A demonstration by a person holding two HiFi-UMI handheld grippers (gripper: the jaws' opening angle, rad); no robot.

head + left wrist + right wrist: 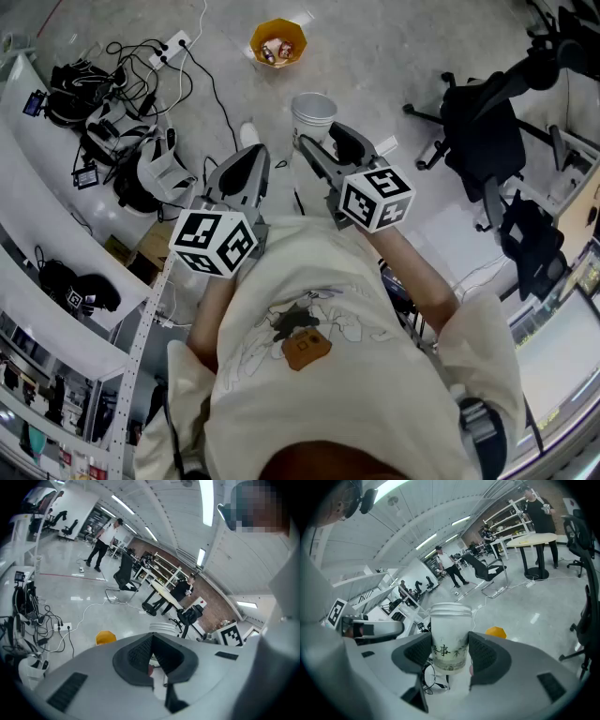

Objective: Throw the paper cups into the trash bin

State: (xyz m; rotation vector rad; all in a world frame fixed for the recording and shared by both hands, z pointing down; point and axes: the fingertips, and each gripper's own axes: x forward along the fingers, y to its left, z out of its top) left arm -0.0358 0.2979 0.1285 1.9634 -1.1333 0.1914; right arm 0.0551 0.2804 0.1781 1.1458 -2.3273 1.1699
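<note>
A white paper cup with dark printed characters stands upright between the pads of my right gripper, which is shut on it. In the right gripper view the cup fills the gap in my right gripper, with a pad against each side. The yellow trash bin stands on the floor ahead, beyond the cup, with some things in it. It also shows as the yellow bin past the right jaw. My left gripper is held beside the right one, shut and empty; from there the bin lies ahead to the left.
Cables and a power strip lie on the floor left of the bin. A white shelf with headsets and gear runs along the left. Black office chairs stand to the right. People stand far off in the room.
</note>
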